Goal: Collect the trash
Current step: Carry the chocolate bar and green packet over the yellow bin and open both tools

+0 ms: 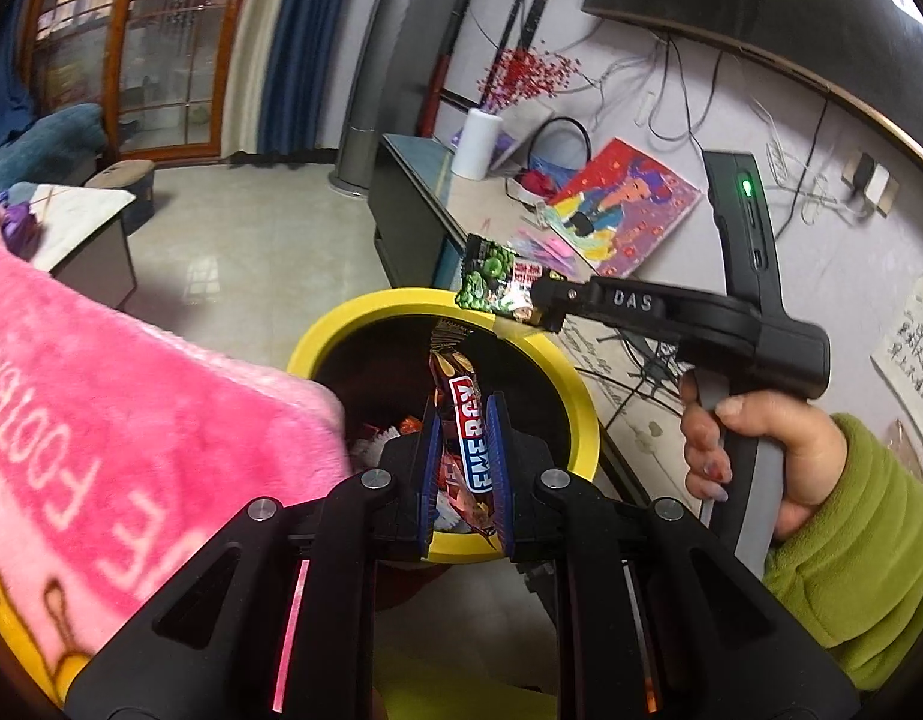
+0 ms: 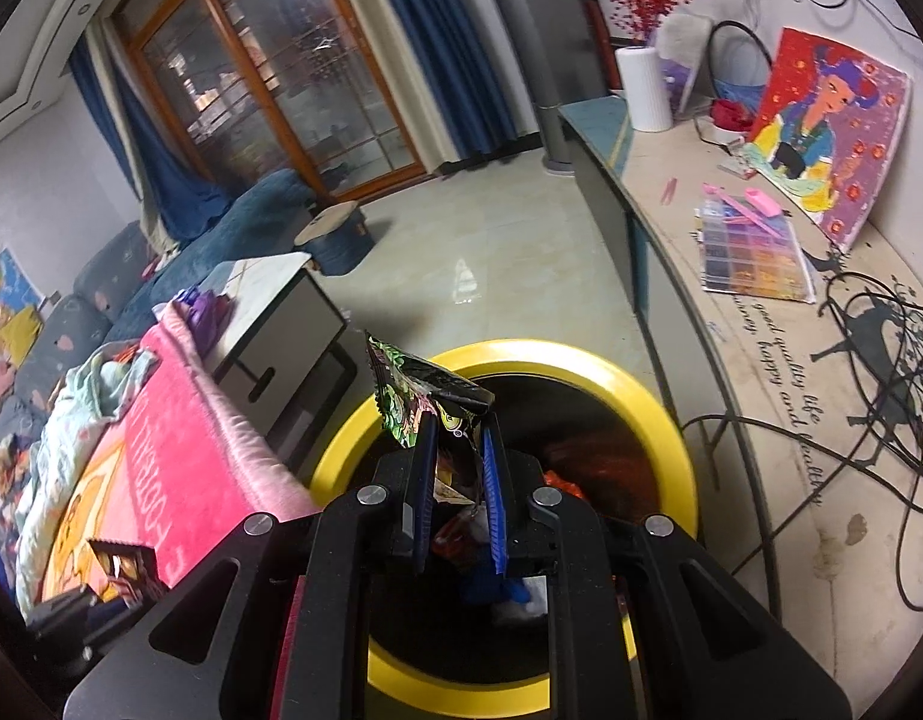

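Left wrist view, from the left: a pink blanket (image 1: pixel 119 396) lies just beside the yellow-rimmed bin (image 1: pixel 572 384). Over the bin's mouth, the left gripper (image 1: pixel 466 450) pinches a brown candy-bar wrapper (image 1: pixel 461 414) between its blue pads. Further right, a hand (image 1: pixel 755 450) in a green sleeve holds the right gripper (image 2: pixel 458 474), whose jaws are pressed onto a green snack packet (image 2: pixel 416 396) at the bin's far rim. Other wrappers lie inside the bin.
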The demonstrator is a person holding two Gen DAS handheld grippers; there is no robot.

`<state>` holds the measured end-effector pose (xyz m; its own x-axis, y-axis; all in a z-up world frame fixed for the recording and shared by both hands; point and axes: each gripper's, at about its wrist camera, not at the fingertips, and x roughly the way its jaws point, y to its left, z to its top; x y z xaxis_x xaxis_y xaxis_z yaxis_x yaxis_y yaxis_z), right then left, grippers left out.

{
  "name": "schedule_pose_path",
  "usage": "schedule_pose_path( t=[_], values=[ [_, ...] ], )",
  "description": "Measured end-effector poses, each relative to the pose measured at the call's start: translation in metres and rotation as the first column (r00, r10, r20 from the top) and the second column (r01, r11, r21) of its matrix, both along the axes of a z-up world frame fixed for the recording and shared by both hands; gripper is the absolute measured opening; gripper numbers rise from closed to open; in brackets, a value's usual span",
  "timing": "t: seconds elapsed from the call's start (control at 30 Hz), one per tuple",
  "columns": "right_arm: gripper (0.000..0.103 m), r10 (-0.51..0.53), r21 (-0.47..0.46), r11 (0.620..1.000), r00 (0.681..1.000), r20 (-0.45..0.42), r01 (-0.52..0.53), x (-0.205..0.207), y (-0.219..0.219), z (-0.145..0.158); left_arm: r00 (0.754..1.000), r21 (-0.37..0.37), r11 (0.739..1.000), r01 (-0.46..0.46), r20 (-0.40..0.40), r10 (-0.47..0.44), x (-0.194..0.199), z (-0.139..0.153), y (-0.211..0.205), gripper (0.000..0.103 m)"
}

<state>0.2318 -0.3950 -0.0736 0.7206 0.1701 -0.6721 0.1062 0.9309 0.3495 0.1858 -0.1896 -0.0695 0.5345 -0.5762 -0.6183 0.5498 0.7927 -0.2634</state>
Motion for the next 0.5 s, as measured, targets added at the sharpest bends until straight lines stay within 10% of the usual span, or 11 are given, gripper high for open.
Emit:
schedule_pose_path(
  t=[0.5],
  values=[
    [0.017,-0.053,0.063,0.996,0.996,-0.078,0.058,0.004,-0.035,-0.025,0.997,0.070,0.995,0.078,-0.015,-0.077,0.008,-0.023,-0.044,0.010]
  ],
)
